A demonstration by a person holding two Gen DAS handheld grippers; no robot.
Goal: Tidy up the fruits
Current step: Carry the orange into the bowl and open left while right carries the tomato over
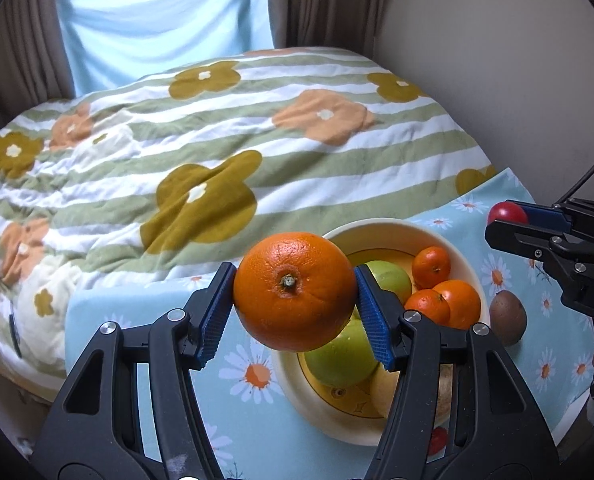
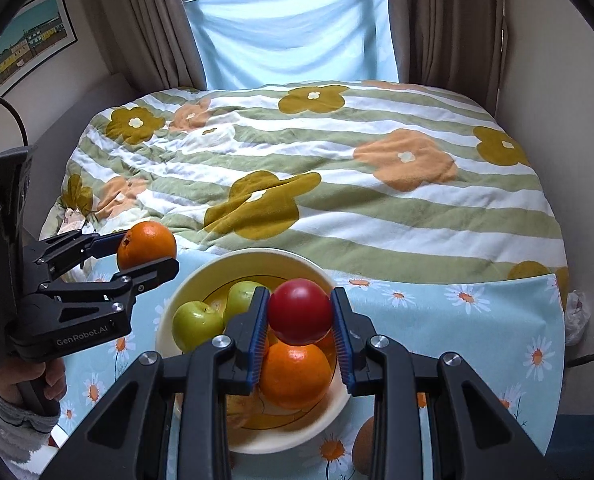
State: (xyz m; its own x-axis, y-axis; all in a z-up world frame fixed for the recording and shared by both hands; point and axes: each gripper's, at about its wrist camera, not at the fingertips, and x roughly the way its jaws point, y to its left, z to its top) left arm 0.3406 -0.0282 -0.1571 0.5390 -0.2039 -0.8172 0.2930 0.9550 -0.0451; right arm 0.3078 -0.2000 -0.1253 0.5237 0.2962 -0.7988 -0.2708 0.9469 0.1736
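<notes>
My left gripper (image 1: 295, 276) is shut on a large orange (image 1: 295, 292), held above the left side of a cream bowl (image 1: 377, 226). In the bowl lie green apples (image 1: 339, 360), small tangerines (image 1: 431, 266) and an orange (image 2: 295, 374). My right gripper (image 2: 299, 296) is shut on a round red fruit (image 2: 300, 311) and hangs over the middle of the bowl (image 2: 257, 258). The left gripper (image 2: 149, 250) with its orange (image 2: 147, 249) shows at the left of the right wrist view. The right gripper (image 1: 505, 222) shows at the right edge of the left wrist view.
The bowl stands on a light blue daisy cloth (image 2: 457, 320). A brown kiwi (image 1: 507, 316) lies right of the bowl. A small red fruit (image 1: 437, 440) sits by the bowl's near rim. Behind is a bed with a striped floral quilt (image 2: 337, 200); a wall runs along the right.
</notes>
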